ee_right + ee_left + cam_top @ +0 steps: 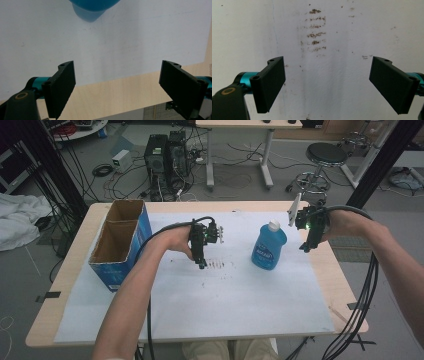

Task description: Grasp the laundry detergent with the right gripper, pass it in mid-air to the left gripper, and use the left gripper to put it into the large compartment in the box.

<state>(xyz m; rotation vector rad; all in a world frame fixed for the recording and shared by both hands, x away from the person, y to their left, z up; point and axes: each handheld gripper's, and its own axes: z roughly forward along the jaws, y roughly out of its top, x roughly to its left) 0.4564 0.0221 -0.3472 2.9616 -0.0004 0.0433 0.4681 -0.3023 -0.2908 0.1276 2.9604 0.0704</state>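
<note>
1. The left gripper (327,82) has its jaws spread wide with nothing between them, pointing down at the white sheet (342,95) and its rows of brown smudges (315,30).
2. The right gripper (117,85) is likewise wide apart and holds nothing, above the sheet's edge and the bare wooden worktop (120,100).
3. The blue bottle (269,246), white-capped, lies on the sheet between the two grippers, nearer the right one.
4. An open cardboard box (120,242) stands at the worktop's left side, well apart from the bottle.

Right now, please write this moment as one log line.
left hand-held gripper: open, over paper stains | right hand-held gripper: open, empty | blue bottle: upright, untouched
</note>
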